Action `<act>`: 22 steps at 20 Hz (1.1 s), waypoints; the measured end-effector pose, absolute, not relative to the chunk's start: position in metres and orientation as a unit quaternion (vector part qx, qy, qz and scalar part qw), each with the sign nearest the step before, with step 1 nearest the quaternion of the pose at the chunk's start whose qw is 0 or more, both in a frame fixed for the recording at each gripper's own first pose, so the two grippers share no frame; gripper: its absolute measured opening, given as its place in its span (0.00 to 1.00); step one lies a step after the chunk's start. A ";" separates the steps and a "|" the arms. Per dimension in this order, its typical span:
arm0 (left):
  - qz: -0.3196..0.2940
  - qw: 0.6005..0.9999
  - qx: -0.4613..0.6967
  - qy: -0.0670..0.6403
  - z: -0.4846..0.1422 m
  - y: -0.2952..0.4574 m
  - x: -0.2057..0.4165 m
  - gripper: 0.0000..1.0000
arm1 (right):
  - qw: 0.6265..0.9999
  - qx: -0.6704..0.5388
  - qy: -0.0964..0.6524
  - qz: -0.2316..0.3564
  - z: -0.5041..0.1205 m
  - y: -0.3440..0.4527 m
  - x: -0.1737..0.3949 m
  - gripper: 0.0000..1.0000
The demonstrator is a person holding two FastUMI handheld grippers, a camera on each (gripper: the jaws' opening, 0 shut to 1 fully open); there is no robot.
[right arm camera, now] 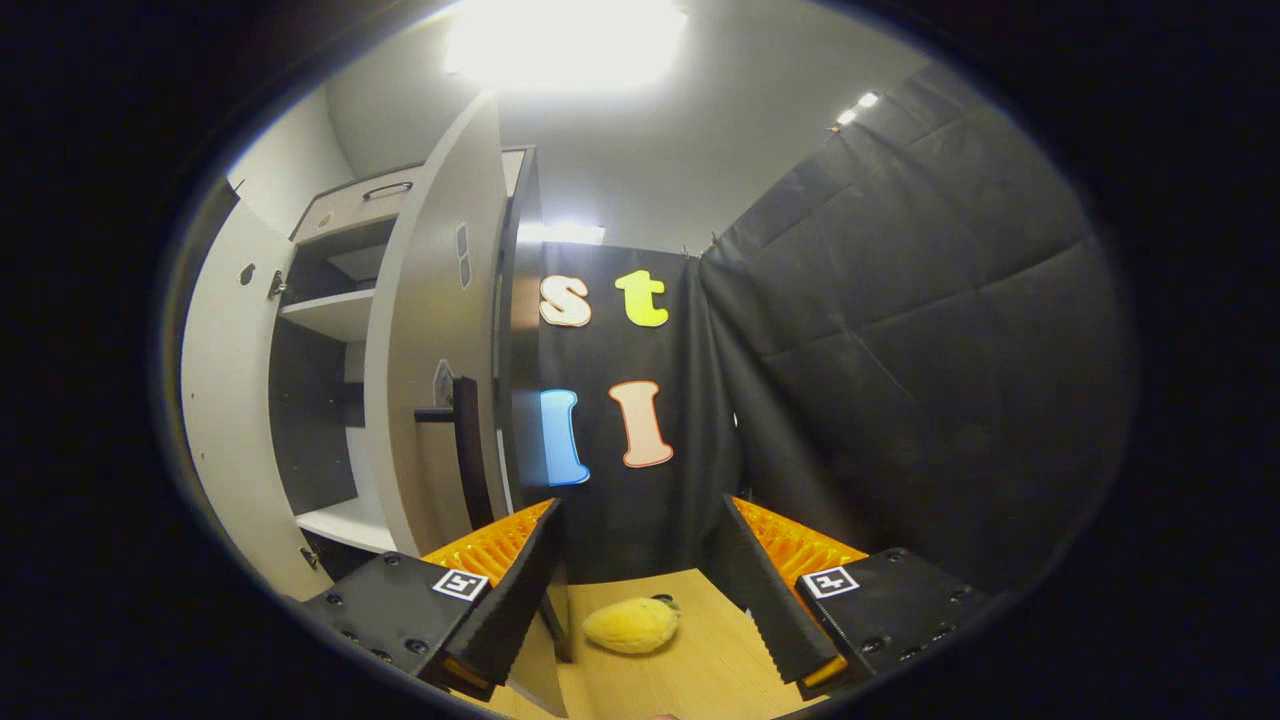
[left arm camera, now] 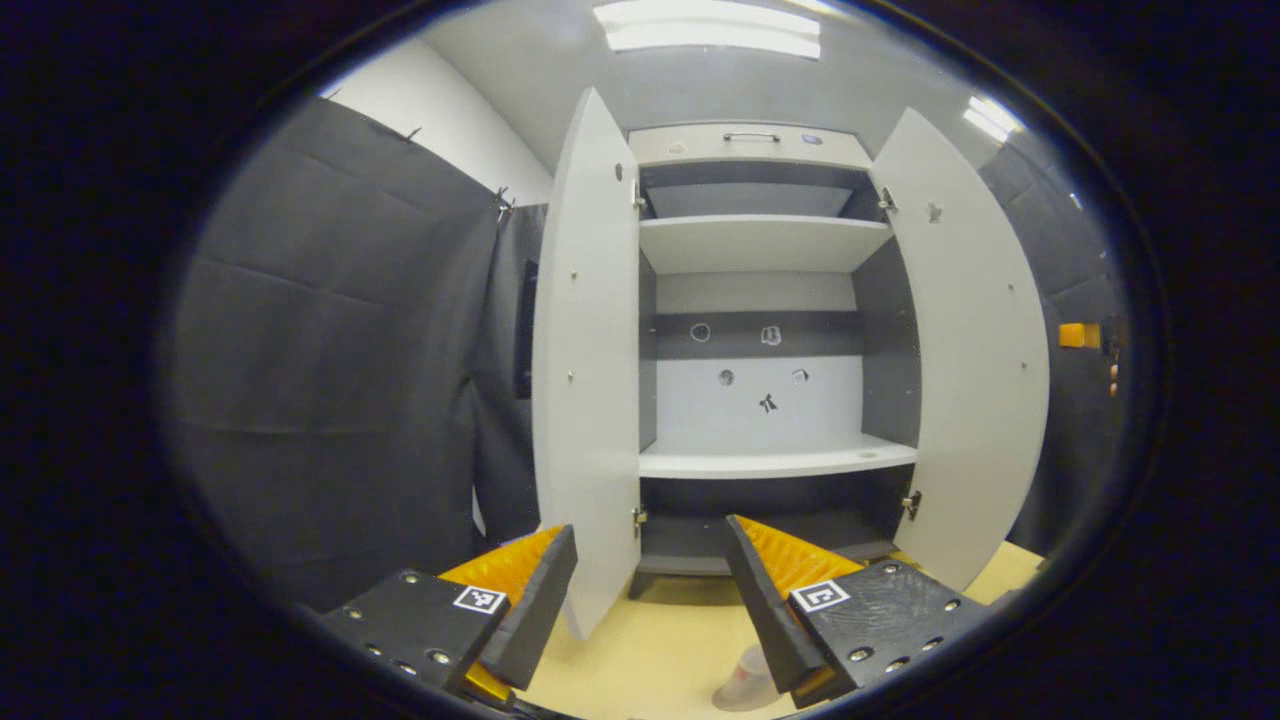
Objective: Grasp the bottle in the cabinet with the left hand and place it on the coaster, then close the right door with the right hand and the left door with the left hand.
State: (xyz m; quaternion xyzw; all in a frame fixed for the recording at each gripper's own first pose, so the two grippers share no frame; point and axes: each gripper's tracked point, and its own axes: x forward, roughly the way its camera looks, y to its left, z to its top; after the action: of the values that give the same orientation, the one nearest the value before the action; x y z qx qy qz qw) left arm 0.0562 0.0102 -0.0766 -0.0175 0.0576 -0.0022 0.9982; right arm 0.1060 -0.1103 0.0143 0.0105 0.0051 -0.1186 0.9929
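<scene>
In the left gripper view, the left gripper [left arm camera: 650, 600] faces an open cabinet [left arm camera: 760, 300] with its two fingers spread wide and nothing between them. The left door [left arm camera: 588, 360] stands edge-on just above and inside the left finger, its lower corner dropping into the gap between the fingers; the right door [left arm camera: 965, 350] swings out above and beyond the right finger. The cabinet shelves ahead of the fingers look bare. Low down, just beside the inner edge of the right finger, a pale translucent object [left arm camera: 748, 685] rests on the light wooden tabletop [left arm camera: 660, 640]; it may be the bottle on its coaster, but it is cut off by the finger and too blurred to tell which way it points or how its long axis runs.

The right gripper view adds what the other lacks: the right gripper [right arm camera: 640, 590], fingers also wide and empty, with a yellow lemon-like object [right arm camera: 630, 625] lying on the tabletop between them (its long axis across the gap). The right door's outer face with a dark handle [right arm camera: 465, 450] rises just above the left finger
</scene>
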 end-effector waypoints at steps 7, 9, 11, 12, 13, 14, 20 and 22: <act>0.027 0.998 -0.026 0.041 -0.063 0.077 0.075 0.87 | 0.989 -0.001 0.037 -0.145 0.001 -0.091 0.127 0.98; 0.034 0.998 -0.026 0.040 -0.065 0.097 0.080 0.87 | 0.987 -0.019 0.031 -0.154 0.005 -0.089 0.128 0.94; 0.037 0.998 -0.022 0.039 -0.066 0.112 0.087 0.90 | 0.986 -0.038 0.025 -0.160 0.008 -0.083 0.124 0.94; 0.037 0.998 -0.021 0.038 -0.066 0.118 0.091 0.87 | 0.986 -0.043 0.027 -0.160 0.007 -0.077 0.123 0.94; 0.036 0.998 -0.022 0.037 -0.066 0.125 0.097 0.87 | 0.986 -0.041 0.026 -0.158 0.007 -0.070 0.123 0.94; 0.034 0.998 -0.025 0.037 -0.068 0.130 0.103 0.87 | 0.987 -0.037 0.025 -0.153 0.006 -0.061 0.122 0.94; 0.017 0.998 -0.037 0.041 -0.083 0.138 0.132 0.87 | 0.992 -0.023 0.024 -0.126 0.002 -0.011 0.124 0.94; 0.011 0.998 -0.037 0.043 -0.087 0.137 0.135 0.87 | 0.992 -0.020 0.025 -0.119 0.002 0.003 0.127 0.94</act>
State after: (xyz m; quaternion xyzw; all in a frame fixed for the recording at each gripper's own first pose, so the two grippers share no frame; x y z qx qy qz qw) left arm 0.1351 0.1372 -0.0871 -0.0367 0.0430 0.0108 0.9983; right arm 0.1269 0.0030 0.0017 -0.0196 0.0253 -0.1194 0.9923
